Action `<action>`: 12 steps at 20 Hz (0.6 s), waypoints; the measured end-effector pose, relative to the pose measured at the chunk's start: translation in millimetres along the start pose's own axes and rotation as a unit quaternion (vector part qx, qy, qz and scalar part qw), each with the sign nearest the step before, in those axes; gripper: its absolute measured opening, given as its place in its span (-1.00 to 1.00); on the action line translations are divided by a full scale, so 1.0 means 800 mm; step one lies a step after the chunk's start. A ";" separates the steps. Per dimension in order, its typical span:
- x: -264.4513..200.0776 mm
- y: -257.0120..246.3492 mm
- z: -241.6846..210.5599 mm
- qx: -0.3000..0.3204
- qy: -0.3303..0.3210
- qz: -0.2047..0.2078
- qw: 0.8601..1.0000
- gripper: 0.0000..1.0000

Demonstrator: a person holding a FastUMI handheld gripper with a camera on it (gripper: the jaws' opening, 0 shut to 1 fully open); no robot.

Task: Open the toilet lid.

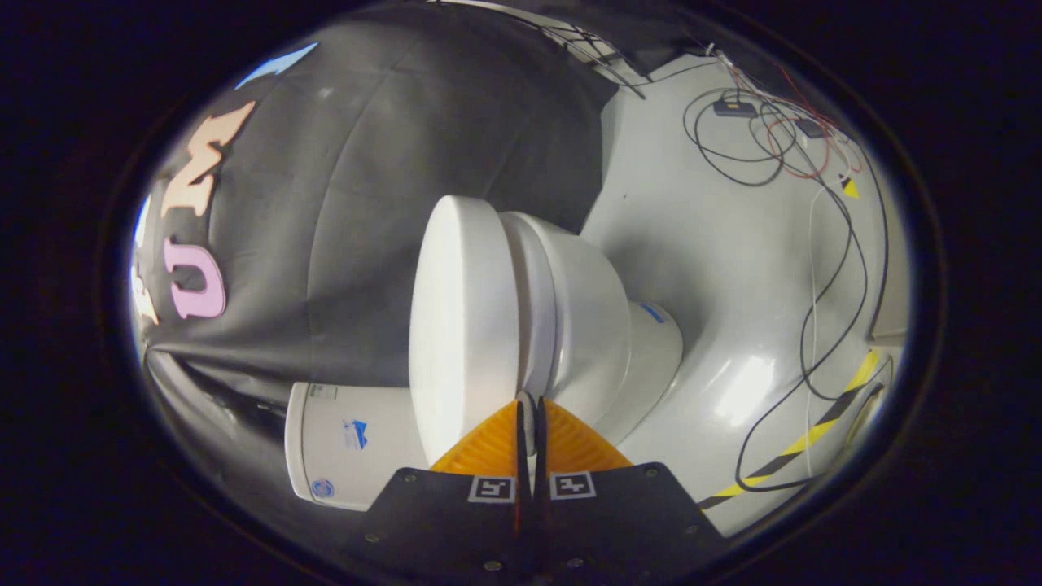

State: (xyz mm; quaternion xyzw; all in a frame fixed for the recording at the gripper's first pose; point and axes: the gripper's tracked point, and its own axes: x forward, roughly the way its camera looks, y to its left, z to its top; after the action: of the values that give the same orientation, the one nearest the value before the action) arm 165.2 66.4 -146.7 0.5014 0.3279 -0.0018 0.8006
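Gripper view: the camera is rolled sideways. The claw [529,400] is clenched, its two fingers nearly together, tips at the rim edge of the toilet lid [460,325]; whether both press on it cannot be told. The lid lies closed against the toilet bowl [582,317], which sits at three o'clock of it. The cistern [346,439] lies at seven o'clock. Loose cables [822,301] trail over the grey floor [733,244] beyond the bowl.
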 end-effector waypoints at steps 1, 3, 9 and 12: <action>0.000 0.001 0.001 -0.012 -0.001 -0.002 1.000 -0.97; -0.005 0.004 0.002 -0.029 -0.002 -0.003 1.000 -0.98; -0.017 0.026 0.005 -0.044 -0.015 0.016 0.999 -0.98; -0.026 0.046 0.011 -0.033 -0.035 0.040 0.998 -0.98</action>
State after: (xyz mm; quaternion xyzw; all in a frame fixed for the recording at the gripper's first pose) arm 165.8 71.1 -103.5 0.4873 0.2796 0.0237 0.8269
